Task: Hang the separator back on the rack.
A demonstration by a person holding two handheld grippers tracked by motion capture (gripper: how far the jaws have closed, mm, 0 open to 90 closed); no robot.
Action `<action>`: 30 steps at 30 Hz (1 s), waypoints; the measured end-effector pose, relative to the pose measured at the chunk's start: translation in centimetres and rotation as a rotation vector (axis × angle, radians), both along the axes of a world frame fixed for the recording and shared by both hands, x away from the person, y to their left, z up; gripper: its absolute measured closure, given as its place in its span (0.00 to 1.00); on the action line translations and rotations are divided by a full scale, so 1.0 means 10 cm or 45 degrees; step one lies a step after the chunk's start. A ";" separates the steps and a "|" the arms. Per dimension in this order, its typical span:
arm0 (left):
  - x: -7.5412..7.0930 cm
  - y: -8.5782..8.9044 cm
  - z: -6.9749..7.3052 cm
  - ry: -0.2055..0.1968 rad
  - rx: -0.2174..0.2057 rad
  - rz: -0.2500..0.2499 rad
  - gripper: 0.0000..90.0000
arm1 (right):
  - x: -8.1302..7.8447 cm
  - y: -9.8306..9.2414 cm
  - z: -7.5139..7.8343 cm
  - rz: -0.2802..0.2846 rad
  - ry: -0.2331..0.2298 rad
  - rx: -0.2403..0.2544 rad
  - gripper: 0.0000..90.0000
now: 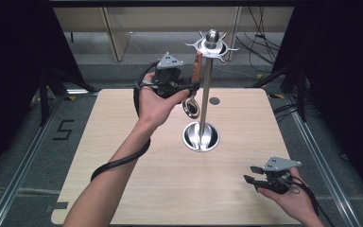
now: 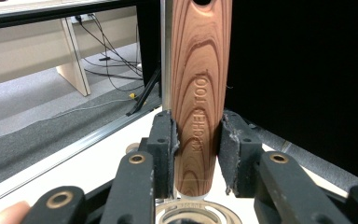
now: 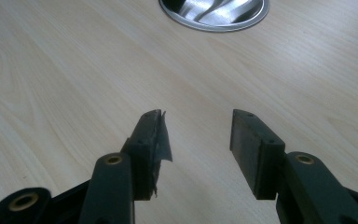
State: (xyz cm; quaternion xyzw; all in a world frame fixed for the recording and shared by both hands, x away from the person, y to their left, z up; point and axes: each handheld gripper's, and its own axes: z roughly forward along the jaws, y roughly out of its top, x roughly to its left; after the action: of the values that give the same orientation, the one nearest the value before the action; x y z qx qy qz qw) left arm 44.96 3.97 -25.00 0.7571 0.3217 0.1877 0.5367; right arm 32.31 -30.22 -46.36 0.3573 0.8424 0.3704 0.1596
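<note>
A pale wood-grain table (image 1: 137, 189) stands on grey carpet between black curtains, with a chrome stand (image 1: 206, 80) rising from a round base (image 1: 201, 137) near its middle. The left gripper (image 1: 191, 87) is clamped on the wooden handle (image 2: 199, 93) of a utensil, held upright beside the stand's pole. The right gripper (image 1: 251, 174) hovers low over the table's near right corner, jaws apart and empty.

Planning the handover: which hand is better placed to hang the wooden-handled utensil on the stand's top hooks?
Left. The left gripper is shut on the utensil beside the stand, near its hooks. The right gripper is open over bare table, far off.
</note>
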 end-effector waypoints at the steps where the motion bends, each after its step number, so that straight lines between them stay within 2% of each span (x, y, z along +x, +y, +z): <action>1: 0.00 0.00 0.00 0.001 0.001 0.001 0.75 | 0.00 0.00 0.00 0.007 -0.004 -0.006 0.61; 3: 0.01 -0.01 -0.01 -0.001 0.008 0.000 0.75 | 0.00 0.00 0.01 0.001 0.015 -0.003 0.61; 5: 0.02 -0.02 -0.01 0.000 0.010 0.000 0.75 | 0.00 0.00 0.00 0.007 -0.005 -0.005 0.61; 6: 0.02 -0.02 -0.01 0.000 0.011 0.000 0.75 | 0.00 0.00 0.01 0.000 0.014 -0.001 0.61; 11: 0.03 -0.04 -0.02 -0.005 0.020 0.006 0.75 | 0.00 0.00 0.00 0.007 -0.003 -0.004 0.61; 13: 0.04 -0.05 -0.03 -0.005 0.027 0.005 0.75 | 0.00 0.00 0.01 0.002 0.014 0.000 0.61; 18: 0.00 -0.04 -0.05 -0.032 0.031 0.016 0.74 | 0.01 -0.02 0.01 0.018 -0.013 -0.014 0.60; 22: -0.07 0.01 -0.07 -0.066 0.028 0.019 0.64 | 0.01 -0.02 0.01 0.021 -0.017 -0.015 0.60; 24: -0.13 0.05 -0.07 -0.084 0.026 0.029 0.62 | 0.01 -0.03 0.01 0.019 -0.015 -0.021 0.60; 27: -0.24 0.16 -0.10 -0.107 0.012 0.029 0.57 | 0.01 -0.02 0.01 0.018 -0.021 -0.019 0.60; 28: -0.28 0.19 -0.11 -0.109 0.007 0.030 0.55 | 0.00 -0.02 0.01 0.012 -0.003 -0.004 0.60; 30: -0.37 0.29 -0.16 -0.123 0.014 0.032 0.52 | 0.01 -0.02 0.01 0.019 -0.012 -0.010 0.60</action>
State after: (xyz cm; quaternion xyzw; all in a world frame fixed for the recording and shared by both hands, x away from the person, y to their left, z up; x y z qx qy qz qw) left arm 41.28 6.83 -26.60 0.7460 0.3040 0.2324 0.5449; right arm 32.36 -30.44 -46.25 0.3486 0.8457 0.3701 0.1623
